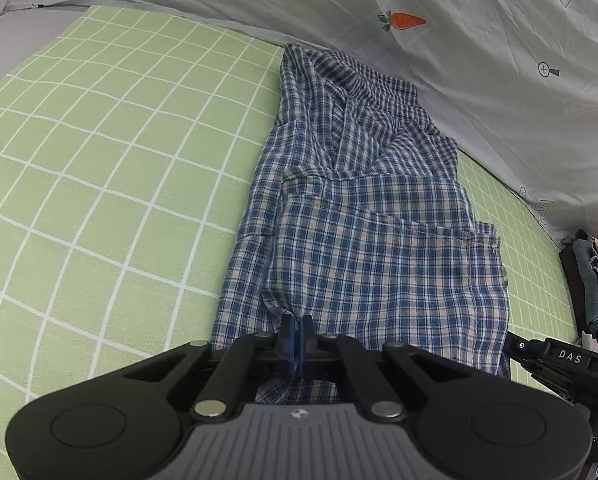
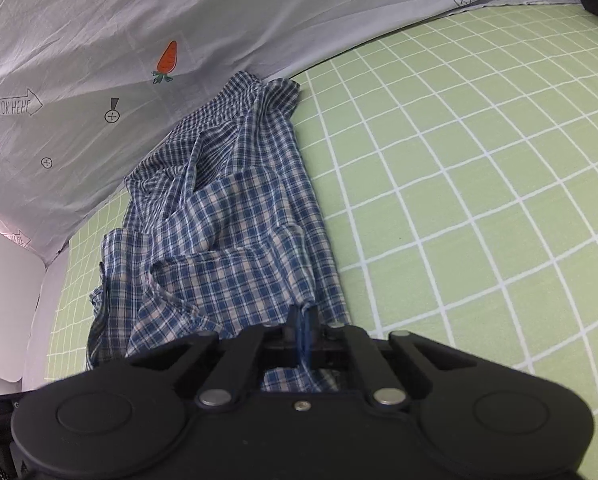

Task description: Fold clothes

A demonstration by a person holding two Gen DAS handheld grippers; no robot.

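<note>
A blue and white plaid shirt [image 1: 363, 240] lies partly folded on a green checked sheet [image 1: 99, 160], running lengthwise away from me. In the left wrist view my left gripper [image 1: 297, 326] is shut, and the shirt's near hem puckers between its blue pads at the left corner. In the right wrist view the plaid shirt [image 2: 227, 232] stretches away to the left, and my right gripper [image 2: 303, 318] is shut on the hem at the right near corner, where the cloth gathers into the tips. Part of the right gripper's black body [image 1: 559, 360] shows at the left view's right edge.
A pale grey cloth printed with carrots [image 1: 459, 60] hangs along the far side behind the shirt. Stacked folded clothes [image 1: 595, 280] sit at the right edge. The green sheet [image 2: 479, 200] spreads wide to the right of the shirt. A white panel [image 2: 7, 300] stands at the left.
</note>
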